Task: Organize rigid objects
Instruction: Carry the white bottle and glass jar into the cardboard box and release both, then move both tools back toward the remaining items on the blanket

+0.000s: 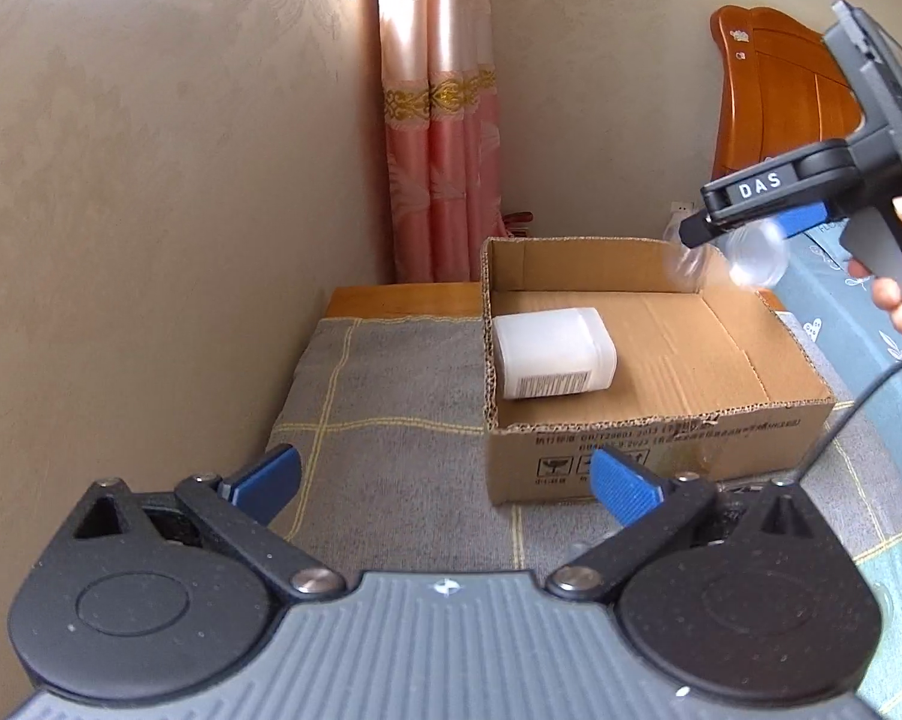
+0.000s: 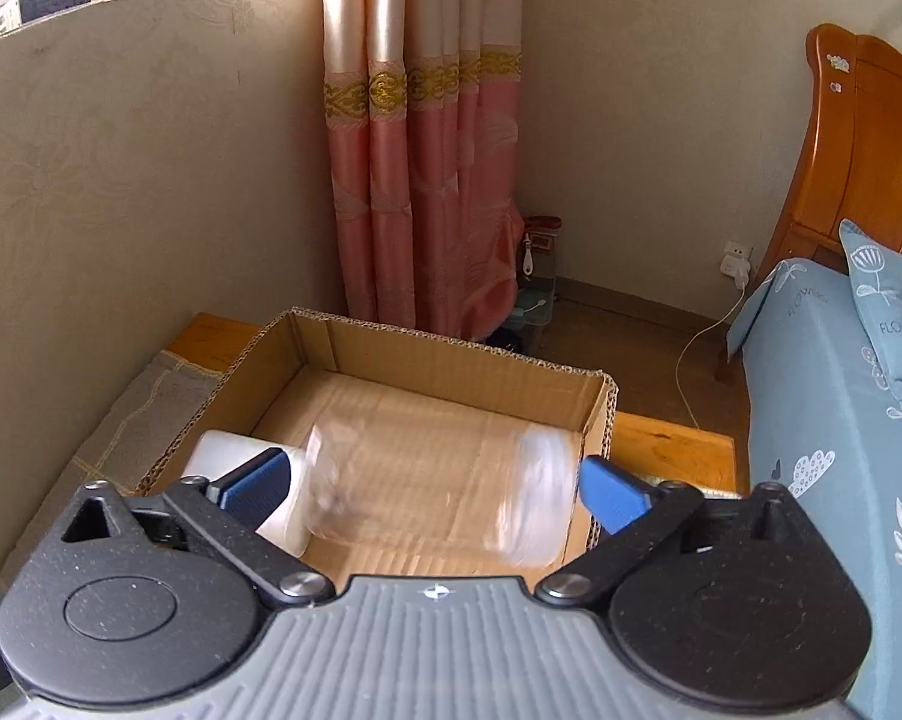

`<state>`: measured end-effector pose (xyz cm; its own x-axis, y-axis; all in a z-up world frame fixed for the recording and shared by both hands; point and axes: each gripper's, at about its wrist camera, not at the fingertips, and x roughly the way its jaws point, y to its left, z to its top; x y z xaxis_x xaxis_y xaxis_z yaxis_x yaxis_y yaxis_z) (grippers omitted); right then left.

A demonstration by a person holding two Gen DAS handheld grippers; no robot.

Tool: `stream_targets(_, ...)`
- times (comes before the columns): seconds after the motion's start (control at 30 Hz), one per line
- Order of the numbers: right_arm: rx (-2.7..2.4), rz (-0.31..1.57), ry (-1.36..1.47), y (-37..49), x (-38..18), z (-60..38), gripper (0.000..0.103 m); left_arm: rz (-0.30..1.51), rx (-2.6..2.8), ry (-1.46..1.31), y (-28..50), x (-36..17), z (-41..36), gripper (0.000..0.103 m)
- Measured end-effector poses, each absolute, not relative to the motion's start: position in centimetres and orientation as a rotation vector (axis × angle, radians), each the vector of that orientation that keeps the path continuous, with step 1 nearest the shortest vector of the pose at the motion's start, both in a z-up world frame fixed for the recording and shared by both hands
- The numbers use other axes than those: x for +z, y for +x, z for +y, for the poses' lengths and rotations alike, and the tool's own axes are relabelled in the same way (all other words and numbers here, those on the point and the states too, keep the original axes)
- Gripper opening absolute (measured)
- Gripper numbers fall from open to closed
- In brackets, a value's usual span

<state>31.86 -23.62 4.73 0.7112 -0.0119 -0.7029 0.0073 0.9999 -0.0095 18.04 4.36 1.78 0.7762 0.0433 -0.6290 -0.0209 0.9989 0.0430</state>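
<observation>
Surface: grey checked cloth [image 1: 385,396], bedroom corner.
Box [image 1: 661,420]: white jar [image 1: 553,354] lying sideways.
Right tongs [image 2: 433,486]: wide, clear blurred jar [image 2: 439,480] crosswise between.
Left tongs [image 1: 445,480]: wide, bare.

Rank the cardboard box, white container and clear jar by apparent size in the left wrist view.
1. cardboard box, clearly largest.
2. white container, lying inside the box.
3. clear jar, between the right gripper's fingers above the box. It is blurred and partly hidden, so its rank below the container is unsure.

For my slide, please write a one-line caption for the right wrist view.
Right hand-held gripper with a blurred clear plastic jar between its fingers, above a cardboard box containing a white container.
</observation>
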Motion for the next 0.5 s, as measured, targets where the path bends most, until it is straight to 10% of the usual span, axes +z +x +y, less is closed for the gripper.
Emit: stream_targets(0.5,0.023,0.776,-0.02,25.5,4.6,-21.9,0.103,0.691,0.01,0.022,16.4,1.2,5.0,0.102)
